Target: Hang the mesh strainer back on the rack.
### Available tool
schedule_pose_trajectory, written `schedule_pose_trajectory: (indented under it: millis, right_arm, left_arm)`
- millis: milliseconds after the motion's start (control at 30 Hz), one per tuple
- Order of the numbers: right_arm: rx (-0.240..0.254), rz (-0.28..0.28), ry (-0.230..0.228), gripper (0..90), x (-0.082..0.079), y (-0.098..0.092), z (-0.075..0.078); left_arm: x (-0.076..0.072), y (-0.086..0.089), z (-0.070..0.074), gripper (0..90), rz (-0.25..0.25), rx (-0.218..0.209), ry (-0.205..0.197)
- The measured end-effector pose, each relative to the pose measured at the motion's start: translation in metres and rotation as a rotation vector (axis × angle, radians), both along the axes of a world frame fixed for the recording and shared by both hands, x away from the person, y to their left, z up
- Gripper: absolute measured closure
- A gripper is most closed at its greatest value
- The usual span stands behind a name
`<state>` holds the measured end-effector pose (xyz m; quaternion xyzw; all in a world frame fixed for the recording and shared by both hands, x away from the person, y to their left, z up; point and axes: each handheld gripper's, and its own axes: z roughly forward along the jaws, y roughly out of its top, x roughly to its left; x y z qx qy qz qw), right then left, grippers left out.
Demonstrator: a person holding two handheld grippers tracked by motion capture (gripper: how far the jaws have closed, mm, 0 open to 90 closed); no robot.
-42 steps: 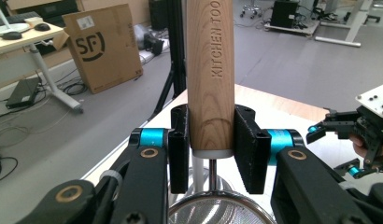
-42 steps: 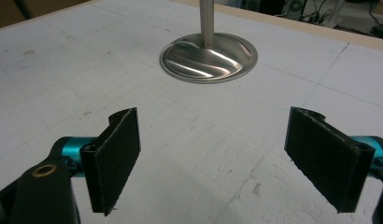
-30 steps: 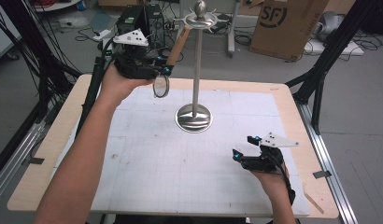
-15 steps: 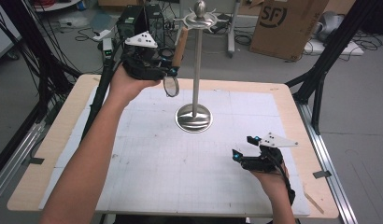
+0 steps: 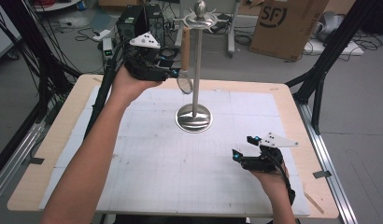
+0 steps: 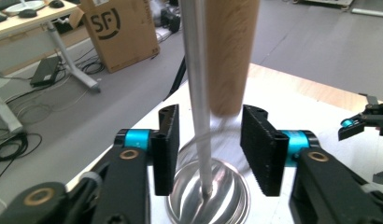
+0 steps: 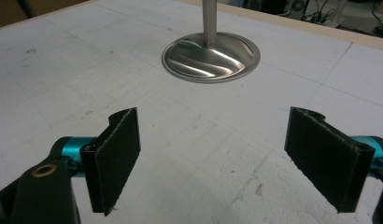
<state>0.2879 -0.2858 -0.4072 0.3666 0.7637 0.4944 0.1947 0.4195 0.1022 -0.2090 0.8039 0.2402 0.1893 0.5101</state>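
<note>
A steel stand with a round base rises from the middle of the white mat. A utensil with a wooden handle and a round wire head hangs upright beside the pole, its top at the stand's hook ring. My left gripper is raised at the utensil's neck. In the left gripper view this gripper is open, its jaws either side of the handle's lower end and the pole, touching neither. My right gripper rests low at the front right, open and empty, facing the base.
The wooden table edge frames the mat. Black frame struts stand at the right and left corners. A cardboard box and cables lie on the floor behind.
My left gripper has carried the utensil right, up to the stand. The handle has gone from tilted to upright against the hook ring. My right gripper has stayed still.
</note>
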Motion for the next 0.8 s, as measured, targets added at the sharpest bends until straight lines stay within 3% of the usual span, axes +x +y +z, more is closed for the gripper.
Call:
schedule_pose_trajectory:
  millis: [300, 633, 800]
  right_arm:
    - [-0.004, 0.006, 0.006, 17.3, 0.0, 0.002, -0.001]
    - [-0.012, 0.01, 0.012, 17.3, 0.001, 0.004, -0.002]
    - [-0.017, 0.013, 0.011, 17.3, 0.001, 0.005, -0.003]
  left_arm:
    - [-0.002, 0.017, -0.013, 49.1, -0.003, -0.023, 0.056]
    - [-0.009, 0.039, -0.047, 42.4, -0.016, -0.042, 0.108]
    - [-0.013, 0.052, -0.059, 39.6, -0.028, -0.08, 0.132]
